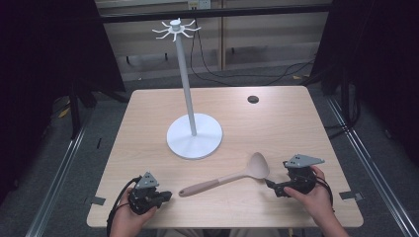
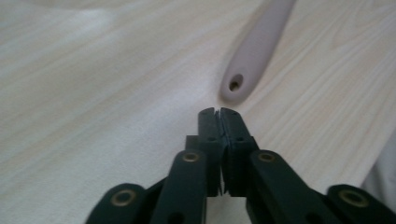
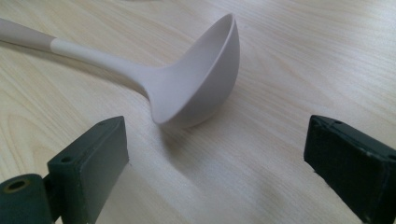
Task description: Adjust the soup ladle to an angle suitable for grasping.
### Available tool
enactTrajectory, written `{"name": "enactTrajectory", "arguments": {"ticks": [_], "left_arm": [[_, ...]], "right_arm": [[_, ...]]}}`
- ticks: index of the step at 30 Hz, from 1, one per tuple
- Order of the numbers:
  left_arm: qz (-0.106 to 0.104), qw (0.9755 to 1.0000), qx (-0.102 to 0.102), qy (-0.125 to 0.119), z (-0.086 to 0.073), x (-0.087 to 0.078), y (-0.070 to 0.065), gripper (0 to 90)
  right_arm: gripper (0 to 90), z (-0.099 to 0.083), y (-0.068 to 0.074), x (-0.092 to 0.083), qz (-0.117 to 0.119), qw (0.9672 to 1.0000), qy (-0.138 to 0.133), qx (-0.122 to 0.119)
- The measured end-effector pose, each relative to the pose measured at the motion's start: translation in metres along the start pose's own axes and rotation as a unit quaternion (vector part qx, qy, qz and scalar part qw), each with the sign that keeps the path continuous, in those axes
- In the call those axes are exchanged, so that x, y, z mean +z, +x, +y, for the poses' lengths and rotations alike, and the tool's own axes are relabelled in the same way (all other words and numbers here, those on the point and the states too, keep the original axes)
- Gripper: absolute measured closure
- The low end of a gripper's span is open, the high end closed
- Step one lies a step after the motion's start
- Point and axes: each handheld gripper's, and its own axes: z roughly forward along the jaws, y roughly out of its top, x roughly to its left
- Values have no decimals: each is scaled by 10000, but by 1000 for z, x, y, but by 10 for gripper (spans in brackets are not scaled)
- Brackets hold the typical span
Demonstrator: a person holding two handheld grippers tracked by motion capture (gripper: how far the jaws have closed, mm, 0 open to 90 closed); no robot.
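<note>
High view: ladle (image 1: pixel 232 176) flat on surface (image 1: pixel 276 123), between grippers. Likely light, stiff, smooth; best taken mid-handle. Left gripper (image 1: pixel 167 196) jaws clenched, empty; right gripper (image 1: pixel 270 183) jaws released.

1. High view: fixed above the person's side, facing forward and down over the whole table (image 1: pixel 276 118); far.
2. Left gripper view: rides low, looks along the jaws at the ladle (image 2: pixel 254 51) handle end; close.
3. Right gripper view: low, close on the ladle bowl.
4. Shared by all three: ladle, tabletop.
</note>
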Motion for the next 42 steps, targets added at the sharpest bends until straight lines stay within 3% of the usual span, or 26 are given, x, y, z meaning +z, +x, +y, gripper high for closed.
{"name": "enactTrajectory", "arguments": {"ticks": [2, 7, 11, 19, 35, 42], "left_arm": [[-4, 9999, 66, 133, 1, 1, -1, 900], [60, 9997, 120, 190, 2, 8, -3, 900], [-16, 9995, 136, 267, 3, 12, -3, 900], [-8, 9995, 228, 230, 8, 18, -6, 900], [10, 9997, 183, 184, 16, 25, -5, 900], [168, 9995, 258, 102, 22, 32, -8, 900]], "right_arm": [[60, 0, 0, 0, 5, 10000, -1, 23], [60, -1, -2, 0, 4, 10000, -17, 9], [60, -2, -1, 0, -9, 10000, 42, 11], [60, -5, -2, -2, -43, 10000, 49, 2], [60, -12, -5, -11, -142, 9999, 35, 83], [60, -14, -6, -14, -173, 9997, 34, 143]]}}
